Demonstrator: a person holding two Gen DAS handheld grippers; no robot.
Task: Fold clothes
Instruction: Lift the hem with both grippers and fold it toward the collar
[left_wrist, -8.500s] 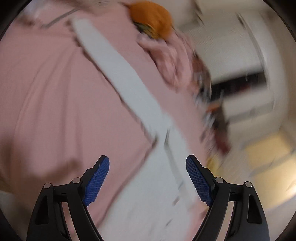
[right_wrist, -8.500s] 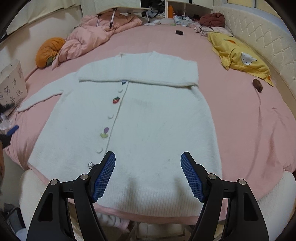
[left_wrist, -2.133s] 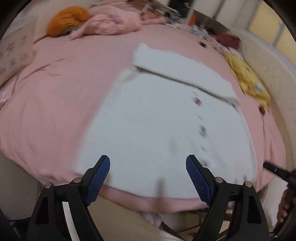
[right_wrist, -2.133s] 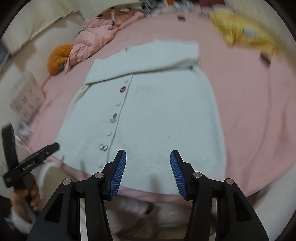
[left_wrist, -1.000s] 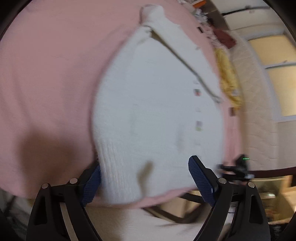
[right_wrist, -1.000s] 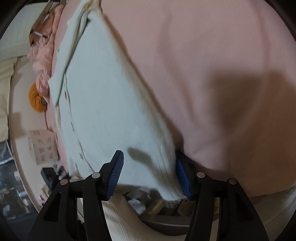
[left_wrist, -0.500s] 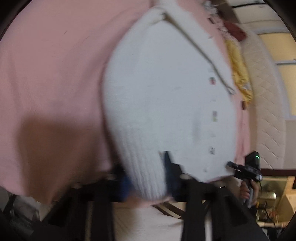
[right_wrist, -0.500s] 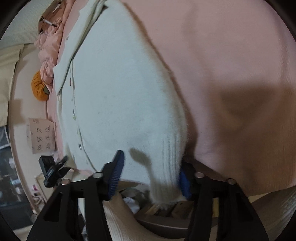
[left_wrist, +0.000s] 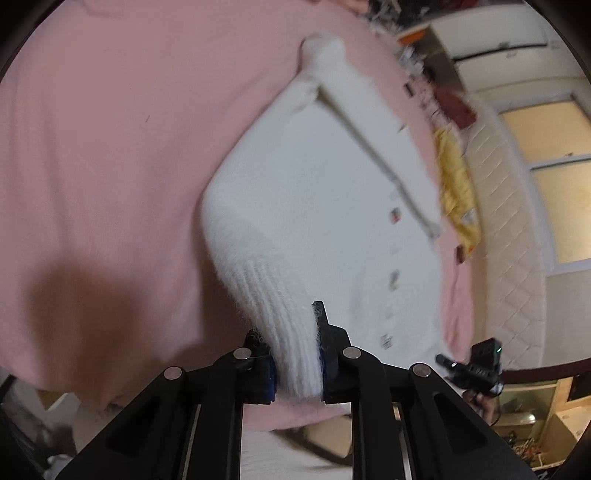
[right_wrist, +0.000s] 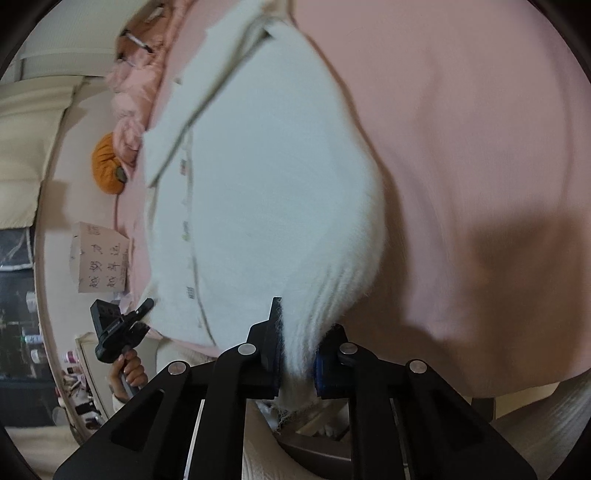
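A fluffy white cardigan (left_wrist: 314, 206) lies buttoned on the pink bed sheet (left_wrist: 110, 147), its sleeves folded across the top. My left gripper (left_wrist: 291, 332) is at the hem's left corner, jaws closing, and the pads press on the ribbed hem between them. In the right wrist view the cardigan (right_wrist: 258, 184) runs away from my right gripper (right_wrist: 301, 332). Its jaws are also closing, pinching the hem's right corner, which bunches and lifts off the pink sheet (right_wrist: 461, 147).
A yellow pillow (left_wrist: 456, 192) lies by the quilted headboard (left_wrist: 517, 258). An orange cushion (right_wrist: 107, 168), a pink blanket heap (right_wrist: 129, 81) and a cardboard box (right_wrist: 99, 258) are beyond the bed's left side. A hand (right_wrist: 127, 369) holds the other gripper's handle.
Both grippers went from wide open around the hem corners to pinched on them. The right corner has lifted a little off the sheet.
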